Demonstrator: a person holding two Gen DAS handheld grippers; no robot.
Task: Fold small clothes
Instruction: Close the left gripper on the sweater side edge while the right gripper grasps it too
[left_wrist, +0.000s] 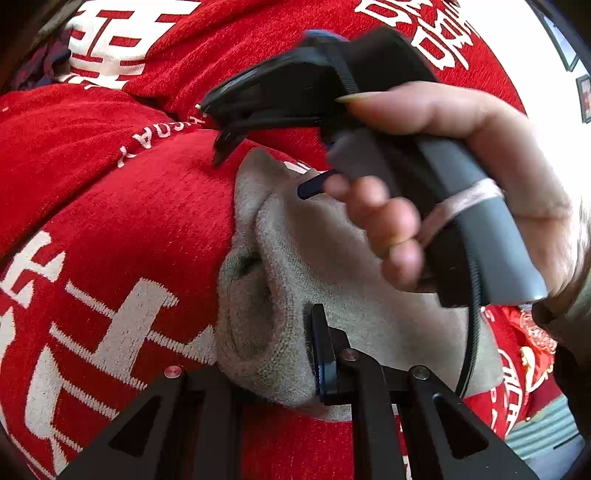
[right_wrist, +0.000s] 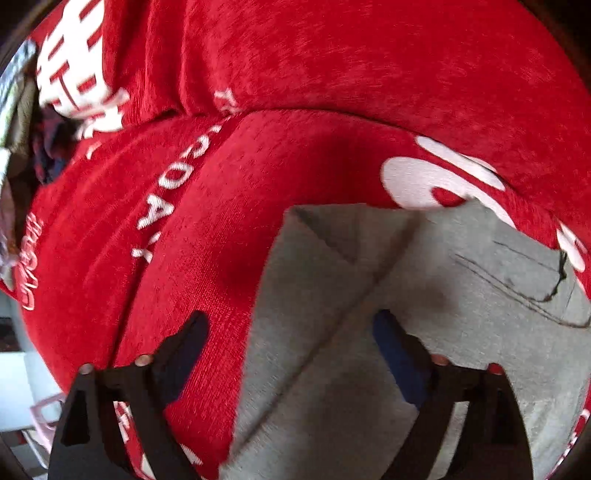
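Note:
A small grey knit garment (left_wrist: 325, 258) lies bunched on a red blanket (left_wrist: 129, 206) with white lettering. My left gripper (left_wrist: 291, 365) is shut on a thick fold of it near the bottom of the left wrist view; cloth hides the left finger. A person's hand (left_wrist: 443, 122) holds my right gripper (left_wrist: 269, 166) over the garment's far end, pointing steeply down with jaws open. In the right wrist view the grey garment (right_wrist: 461, 295) lies flat with folds and a loose dark thread. My right gripper (right_wrist: 291, 339) is open wide above its left edge, pressing on nothing.
The red blanket (right_wrist: 332, 74) fills both views and lies in soft ridges. A dark plaid cloth (left_wrist: 40, 62) sits at the far left edge, also visible as the plaid cloth (right_wrist: 48, 147). Something pink (right_wrist: 40, 410) shows past the blanket's lower left edge.

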